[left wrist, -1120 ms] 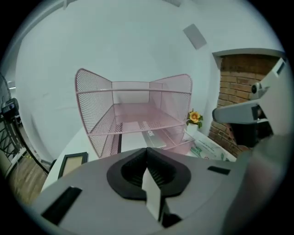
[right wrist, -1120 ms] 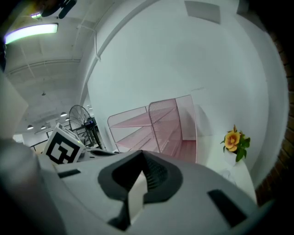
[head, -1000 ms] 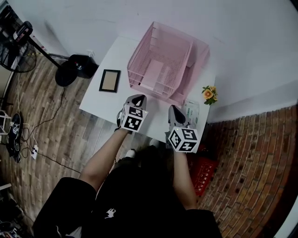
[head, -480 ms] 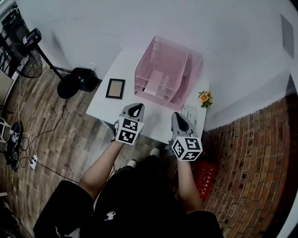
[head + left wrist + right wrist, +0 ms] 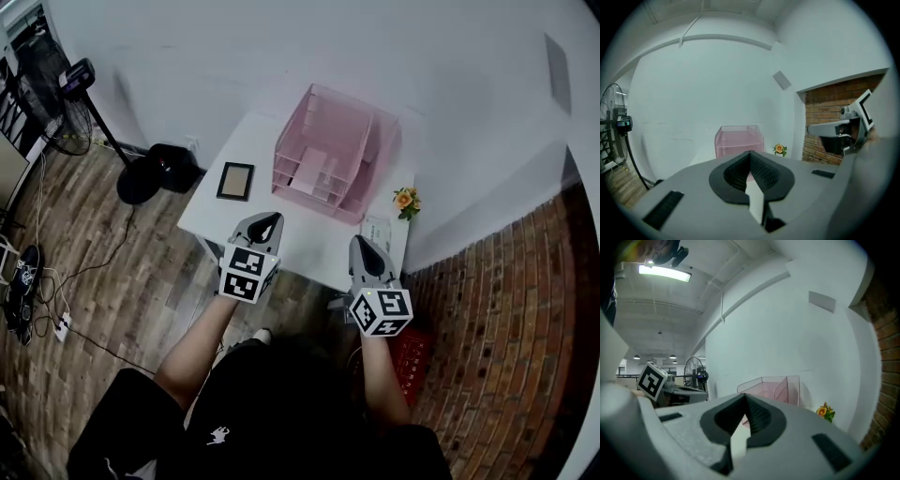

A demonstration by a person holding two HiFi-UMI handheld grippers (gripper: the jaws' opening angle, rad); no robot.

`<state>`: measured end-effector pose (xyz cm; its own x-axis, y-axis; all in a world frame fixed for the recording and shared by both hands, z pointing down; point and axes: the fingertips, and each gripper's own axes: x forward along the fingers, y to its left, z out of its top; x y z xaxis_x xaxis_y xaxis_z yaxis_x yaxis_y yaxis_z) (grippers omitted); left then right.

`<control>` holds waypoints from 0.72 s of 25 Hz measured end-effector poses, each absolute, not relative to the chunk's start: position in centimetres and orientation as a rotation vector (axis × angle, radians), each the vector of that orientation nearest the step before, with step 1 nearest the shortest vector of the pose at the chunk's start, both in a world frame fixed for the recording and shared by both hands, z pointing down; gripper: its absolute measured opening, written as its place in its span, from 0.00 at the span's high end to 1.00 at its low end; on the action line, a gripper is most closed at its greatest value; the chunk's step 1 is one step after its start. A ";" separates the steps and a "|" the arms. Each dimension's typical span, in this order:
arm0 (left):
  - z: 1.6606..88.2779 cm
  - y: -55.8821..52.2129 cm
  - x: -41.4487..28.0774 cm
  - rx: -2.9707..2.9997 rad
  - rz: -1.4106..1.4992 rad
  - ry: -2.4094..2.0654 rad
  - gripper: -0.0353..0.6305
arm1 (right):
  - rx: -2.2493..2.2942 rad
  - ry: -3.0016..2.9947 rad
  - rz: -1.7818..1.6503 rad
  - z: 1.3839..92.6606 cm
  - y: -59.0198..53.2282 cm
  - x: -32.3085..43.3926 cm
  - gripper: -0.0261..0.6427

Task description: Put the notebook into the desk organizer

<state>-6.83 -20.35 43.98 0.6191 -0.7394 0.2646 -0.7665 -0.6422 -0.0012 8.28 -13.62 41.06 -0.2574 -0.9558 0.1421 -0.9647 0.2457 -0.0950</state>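
Note:
A brown notebook with a dark border (image 5: pixel 235 181) lies flat at the left end of the small white table (image 5: pixel 272 232). The pink mesh desk organizer (image 5: pixel 330 152) stands at the table's back, also seen as the pink organizer (image 5: pixel 739 139) and the organizer (image 5: pixel 771 388) in the gripper views. My left gripper (image 5: pixel 266 223) hovers over the table's front edge, jaws shut with nothing between them. My right gripper (image 5: pixel 362 247) is held level beside it at the front right, shut and empty too. Both are well short of the notebook.
A small orange flower (image 5: pixel 405 199) stands at the table's right back corner, with a packet (image 5: pixel 377 231) in front of it. A fan stand base (image 5: pixel 148 173) sits on the wooden floor to the left. A white wall runs behind; brick floor lies right.
The head view has pulled back and up, so the table looks smaller and farther. Both grippers have drawn back toward the front edge and spread slightly apart.

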 end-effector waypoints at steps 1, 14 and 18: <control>43.9 -19.9 -6.9 2.722 0.372 -1.273 0.94 | 1.877 -2.441 0.249 40.9 -13.3 8.4 0.96; 42.0 -11.8 -6.1 2.667 0.308 -1.431 0.94 | 1.798 -2.557 0.243 38.8 -6.4 11.0 0.96; 41.5 -8.5 -5.8 2.641 0.261 -1.455 0.94 | 1.786 -2.607 0.246 38.4 -3.5 11.6 0.96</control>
